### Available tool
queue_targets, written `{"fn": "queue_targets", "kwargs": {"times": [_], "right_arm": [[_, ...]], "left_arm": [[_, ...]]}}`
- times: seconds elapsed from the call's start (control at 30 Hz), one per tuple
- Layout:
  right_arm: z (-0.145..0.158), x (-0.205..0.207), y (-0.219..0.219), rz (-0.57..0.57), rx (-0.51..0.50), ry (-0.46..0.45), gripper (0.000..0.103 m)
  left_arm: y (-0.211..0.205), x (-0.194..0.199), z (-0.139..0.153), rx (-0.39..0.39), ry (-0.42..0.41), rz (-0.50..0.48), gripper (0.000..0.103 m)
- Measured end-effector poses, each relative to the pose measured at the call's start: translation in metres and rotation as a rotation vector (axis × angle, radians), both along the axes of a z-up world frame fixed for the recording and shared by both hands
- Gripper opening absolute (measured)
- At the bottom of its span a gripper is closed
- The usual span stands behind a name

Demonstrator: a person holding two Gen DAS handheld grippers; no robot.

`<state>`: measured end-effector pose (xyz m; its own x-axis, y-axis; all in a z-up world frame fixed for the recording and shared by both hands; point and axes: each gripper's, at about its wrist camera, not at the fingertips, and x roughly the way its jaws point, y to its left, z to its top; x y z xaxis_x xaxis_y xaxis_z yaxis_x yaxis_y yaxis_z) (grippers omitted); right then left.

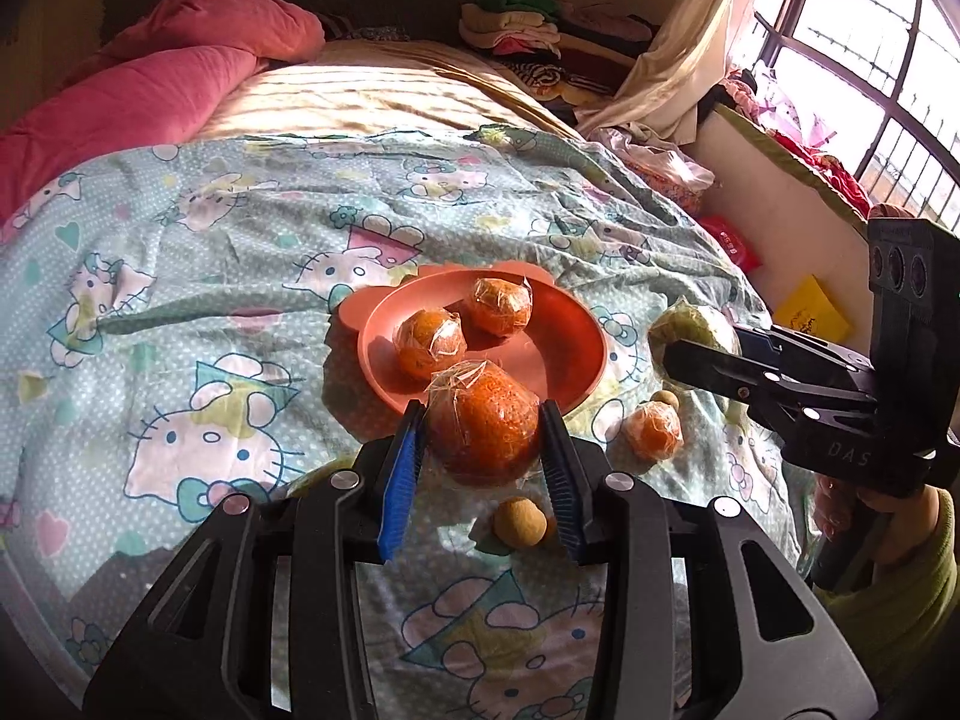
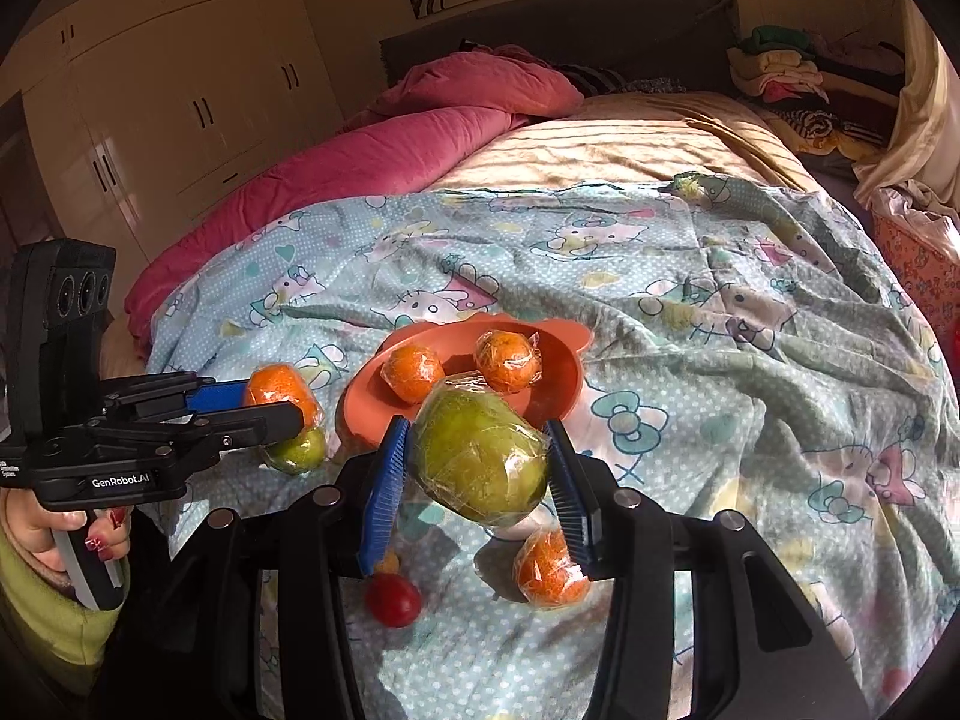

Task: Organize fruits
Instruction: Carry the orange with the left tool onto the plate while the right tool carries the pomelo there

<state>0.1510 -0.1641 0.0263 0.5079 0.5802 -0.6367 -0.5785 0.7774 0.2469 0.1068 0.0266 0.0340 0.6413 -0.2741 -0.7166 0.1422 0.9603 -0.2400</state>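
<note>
Currently left gripper (image 1: 483, 420) jaws clench a wrapped orange (image 1: 483, 426) just before the pink plate (image 1: 564, 354); right gripper (image 2: 477, 462) jaws clench a wrapped green mango (image 2: 480, 462) beside it.

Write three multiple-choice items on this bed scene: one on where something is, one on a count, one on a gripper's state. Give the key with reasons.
1. Where does the orange plate rest?
A. on the patterned bedsheet
B. on the pink quilt
C. on the window ledge

2. How many wrapped oranges lie on the plate?
A. none
B. two
C. four

3. What does the right gripper hold?
A. nothing
B. a red tomato
C. a wrapped green fruit

Key: 1 A, the sheet surrounds the plate. 2 B, one orange beside another. 3 C, both pads press its sides, while the left gripper holds an orange.
</note>
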Motion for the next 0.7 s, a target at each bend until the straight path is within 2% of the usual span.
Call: {"fn": "queue_targets", "kwargs": {"times": [0.7], "right_arm": [[0.011, 0.020, 0.005, 0.033, -0.012, -0.051, 0.044]], "left_arm": [[-0.015, 0.029, -0.003, -0.007, -0.001, -0.013, 0.030]]}}
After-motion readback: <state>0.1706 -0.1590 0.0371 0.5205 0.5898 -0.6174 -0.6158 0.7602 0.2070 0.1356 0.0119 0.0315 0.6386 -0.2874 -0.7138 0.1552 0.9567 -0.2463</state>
